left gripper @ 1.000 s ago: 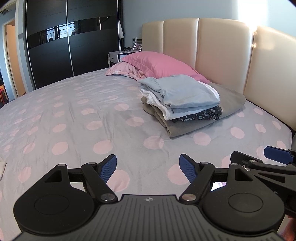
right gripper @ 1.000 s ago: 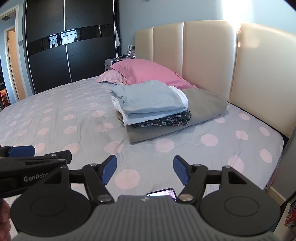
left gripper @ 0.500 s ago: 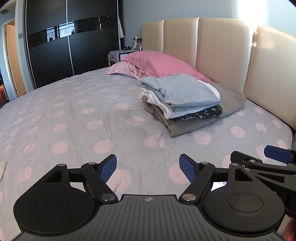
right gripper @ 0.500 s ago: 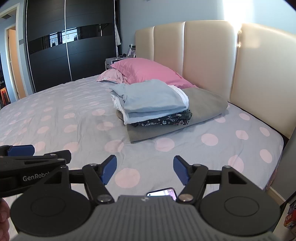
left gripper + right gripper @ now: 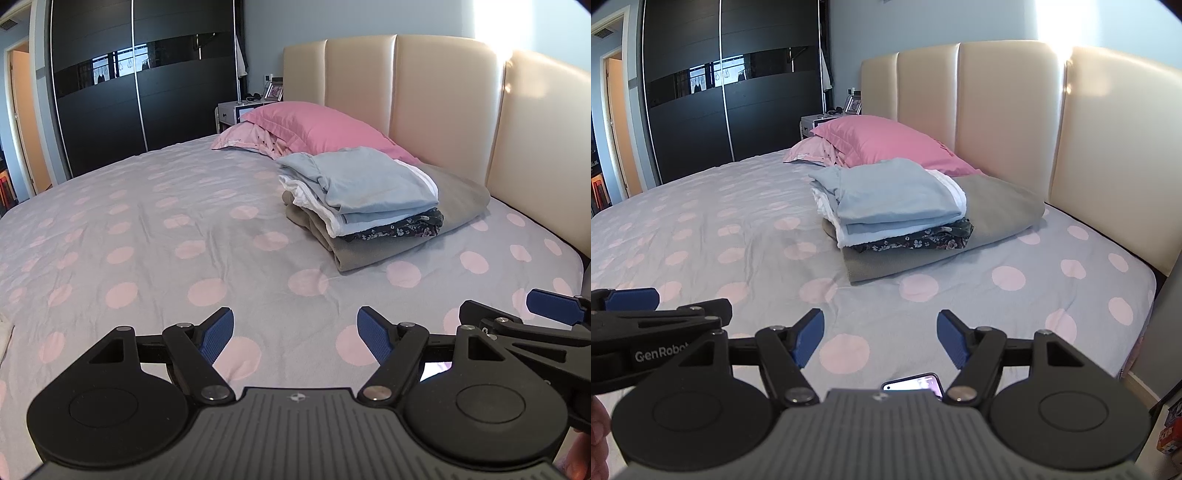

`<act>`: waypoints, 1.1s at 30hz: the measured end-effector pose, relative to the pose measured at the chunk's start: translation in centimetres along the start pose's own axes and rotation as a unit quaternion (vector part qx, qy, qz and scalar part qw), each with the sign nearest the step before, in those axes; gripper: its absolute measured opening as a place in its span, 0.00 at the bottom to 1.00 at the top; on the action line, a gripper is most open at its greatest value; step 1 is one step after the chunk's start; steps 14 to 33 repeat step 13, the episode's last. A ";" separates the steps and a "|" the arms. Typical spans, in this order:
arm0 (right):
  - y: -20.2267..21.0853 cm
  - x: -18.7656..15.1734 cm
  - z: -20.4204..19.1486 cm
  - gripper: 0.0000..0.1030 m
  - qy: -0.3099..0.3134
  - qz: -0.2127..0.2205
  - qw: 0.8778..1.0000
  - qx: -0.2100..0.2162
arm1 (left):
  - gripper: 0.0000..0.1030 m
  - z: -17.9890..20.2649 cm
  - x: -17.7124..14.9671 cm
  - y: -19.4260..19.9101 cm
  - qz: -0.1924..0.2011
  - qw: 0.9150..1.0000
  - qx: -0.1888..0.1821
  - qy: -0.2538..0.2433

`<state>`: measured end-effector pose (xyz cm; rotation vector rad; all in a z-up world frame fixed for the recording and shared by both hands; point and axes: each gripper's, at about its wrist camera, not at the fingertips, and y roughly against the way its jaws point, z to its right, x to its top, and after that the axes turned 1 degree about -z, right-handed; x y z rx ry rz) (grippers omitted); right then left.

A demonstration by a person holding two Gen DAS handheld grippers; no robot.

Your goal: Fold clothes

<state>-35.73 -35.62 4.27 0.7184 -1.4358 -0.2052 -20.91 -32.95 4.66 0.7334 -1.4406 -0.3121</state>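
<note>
A stack of folded clothes (image 5: 369,199) (image 5: 894,210) lies on the bed near the headboard: a light blue garment on top, white and dark floral pieces under it, a grey one at the bottom. My left gripper (image 5: 295,334) hovers open over the near part of the bed, well short of the stack, with nothing between its blue pads. My right gripper (image 5: 881,338) is open and empty too, beside the left one. Each gripper shows at the edge of the other's view.
The bed (image 5: 147,236) has a grey sheet with pink dots. Pink pillows (image 5: 314,127) lie against a cream headboard (image 5: 443,103). A lit phone (image 5: 912,384) rests on the bed under my right gripper. A dark wardrobe (image 5: 140,81) and a nightstand (image 5: 236,112) stand behind.
Both views have shifted very slightly; the stack sits a touch higher in the frames. Both grippers stay open and empty.
</note>
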 end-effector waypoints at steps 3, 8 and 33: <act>0.0 0.0 0.0 0.68 0.000 0.000 1.000 0.000 | 0.71 0.2 0.0 0.0 0.000 1.000 0.000 0.000; 0.0 0.0 0.1 0.68 0.000 -0.001 1.000 0.000 | 0.71 0.2 0.0 0.0 -0.001 1.000 0.000 0.001; 0.0 0.0 0.1 0.68 -0.001 -0.002 1.000 0.000 | 0.70 0.3 -0.1 0.0 0.000 1.000 0.002 -0.002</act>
